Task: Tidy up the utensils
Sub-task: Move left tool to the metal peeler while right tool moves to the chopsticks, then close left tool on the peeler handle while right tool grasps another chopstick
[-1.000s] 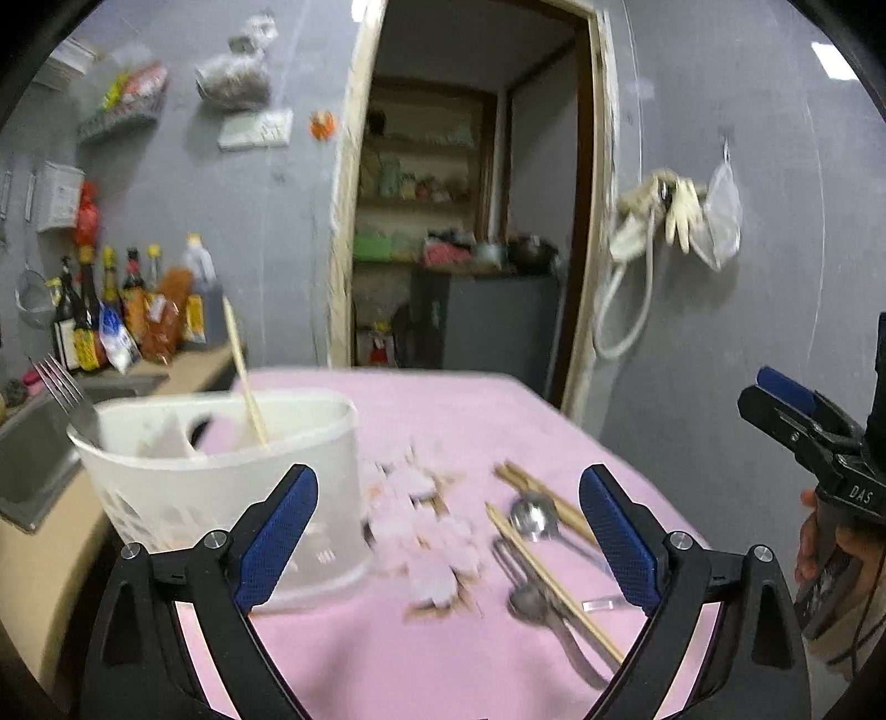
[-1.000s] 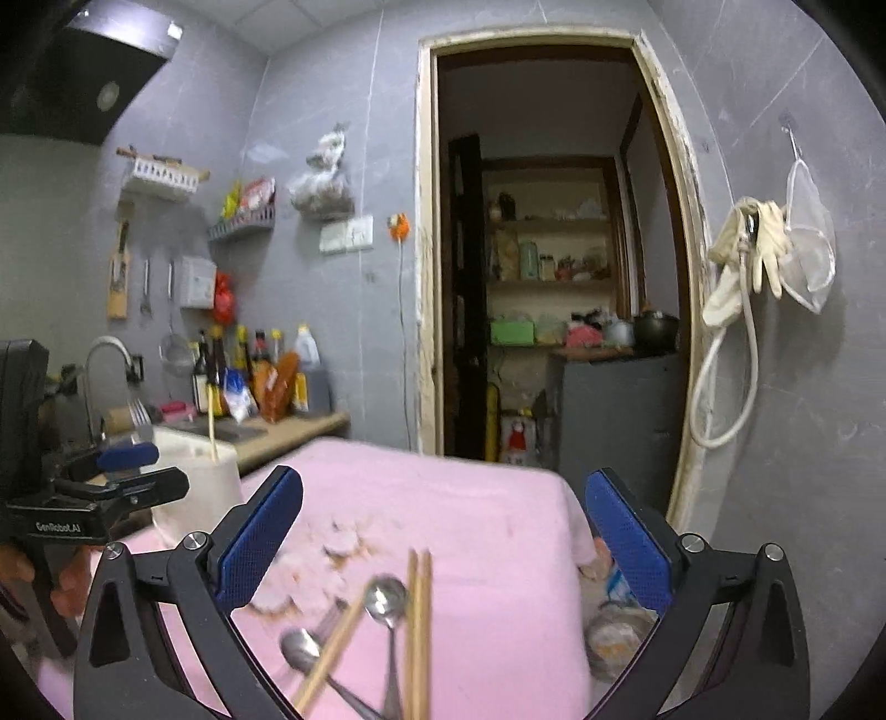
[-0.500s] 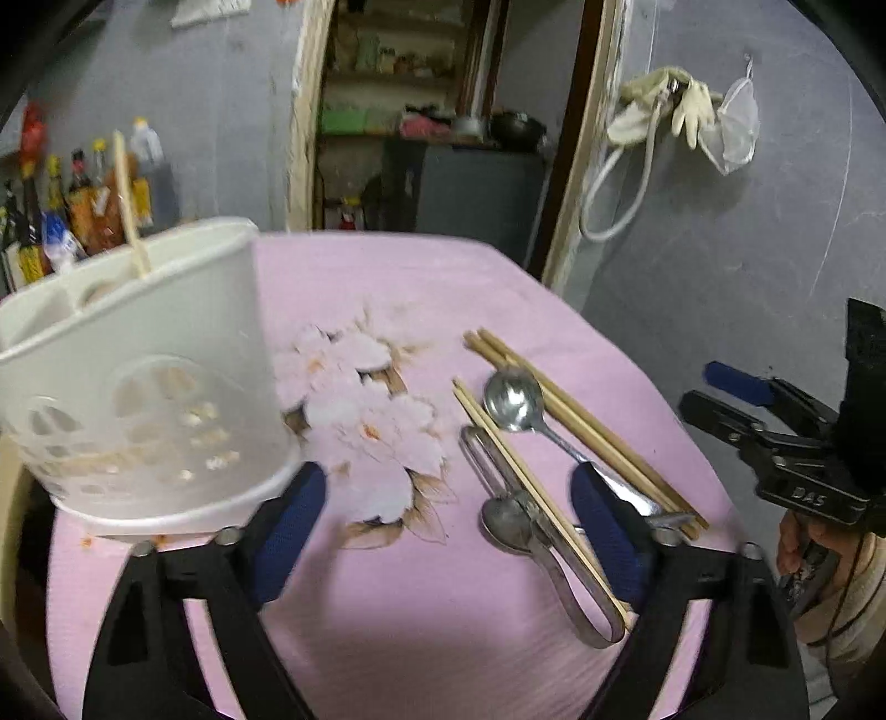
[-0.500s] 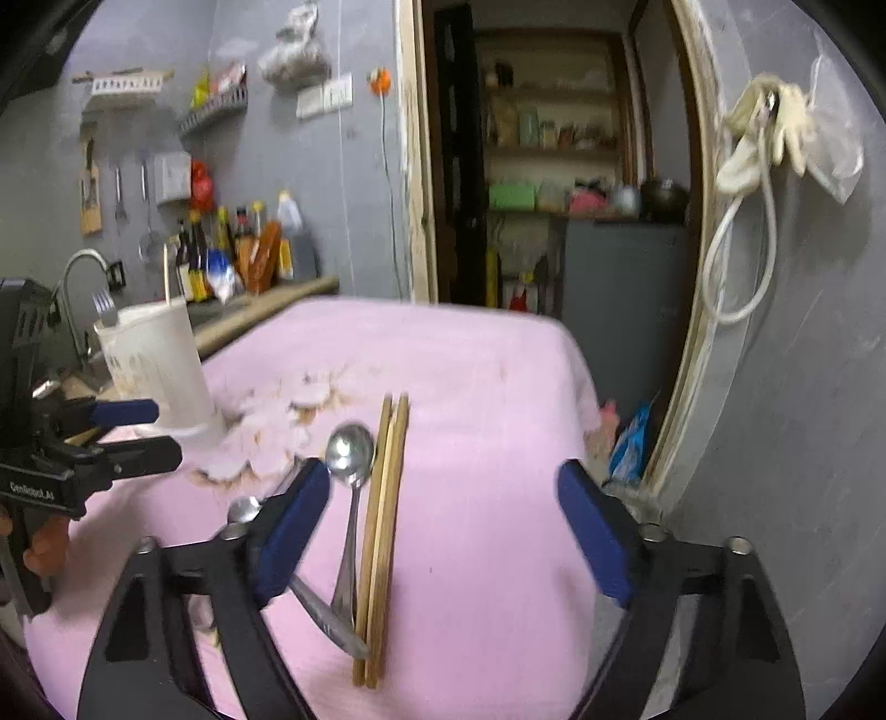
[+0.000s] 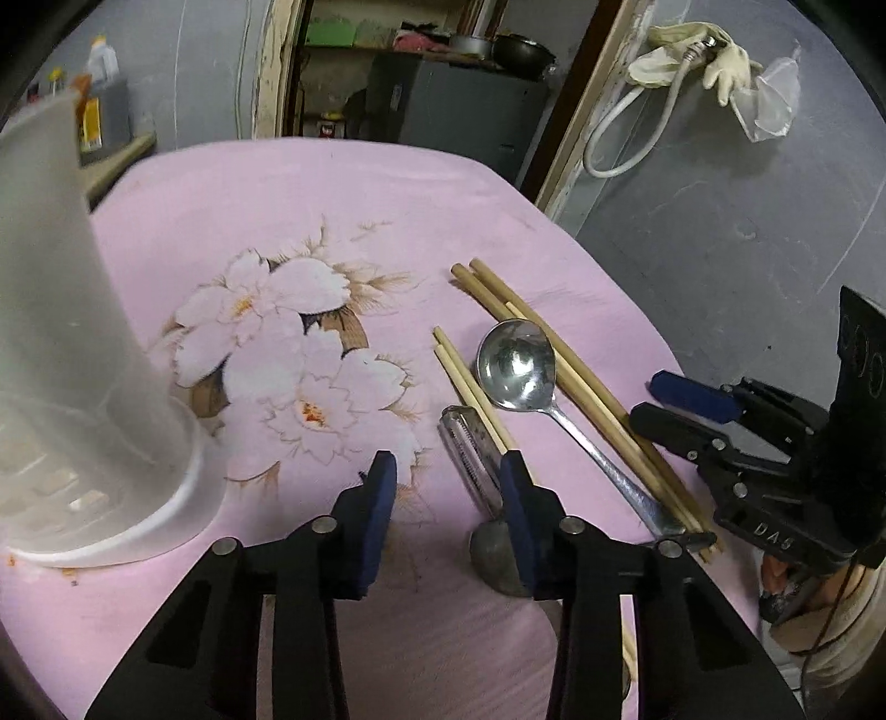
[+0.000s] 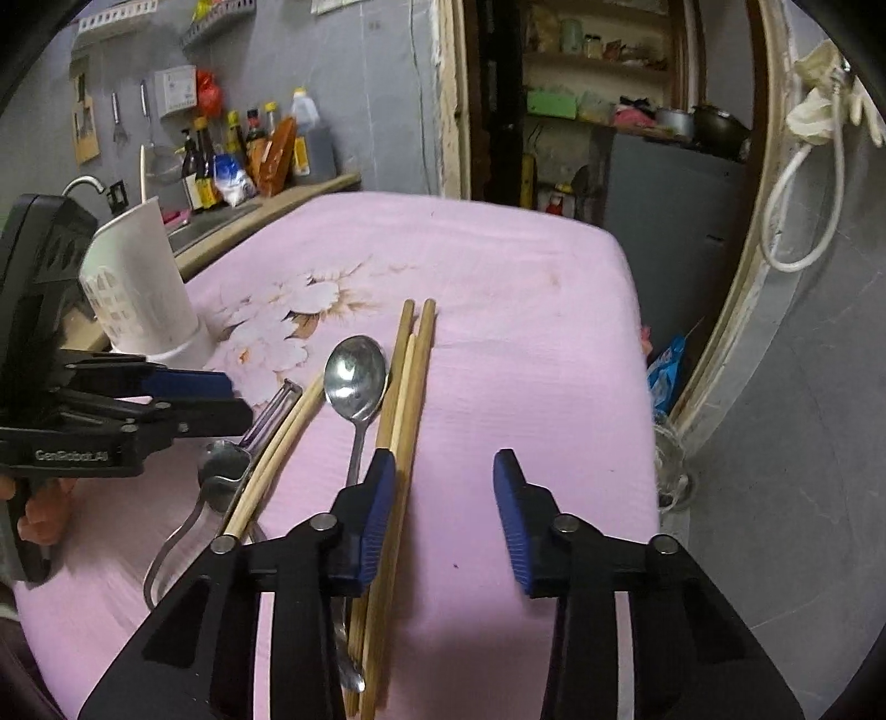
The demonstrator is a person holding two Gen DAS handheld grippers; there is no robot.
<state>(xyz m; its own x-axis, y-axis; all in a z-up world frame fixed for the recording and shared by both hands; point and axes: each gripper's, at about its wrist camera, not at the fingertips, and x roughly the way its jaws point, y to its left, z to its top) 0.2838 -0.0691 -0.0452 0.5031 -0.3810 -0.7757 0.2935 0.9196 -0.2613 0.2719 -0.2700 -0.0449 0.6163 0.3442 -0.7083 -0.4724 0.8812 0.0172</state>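
On the pink flowered cloth [image 5: 266,183] lie a steel spoon [image 5: 515,365], a dark pair of chopsticks [image 6: 412,376], a lighter pair [image 5: 468,382], a peeler [image 5: 470,448] and a second spoon [image 6: 221,465]. The white utensil holder [image 5: 72,332] stands at the left. My left gripper [image 5: 448,490] hangs over bare cloth just left of the peeler; its jaws are closing with nothing between them. My right gripper [image 6: 446,487] is closing too, its left finger over the dark chopsticks and only cloth in the gap.
A counter with sauce bottles [image 6: 243,155] and a sink runs behind the holder. The table's right edge [image 6: 637,354] drops beside a doorway, with a glass jar [image 6: 673,471] on the floor. A hose and gloves [image 5: 692,50] hang on the wall.
Both grippers have tipped downward and sunk toward the table, and both pairs of jaws have narrowed from wide open. The utensils now sit close under the fingers.
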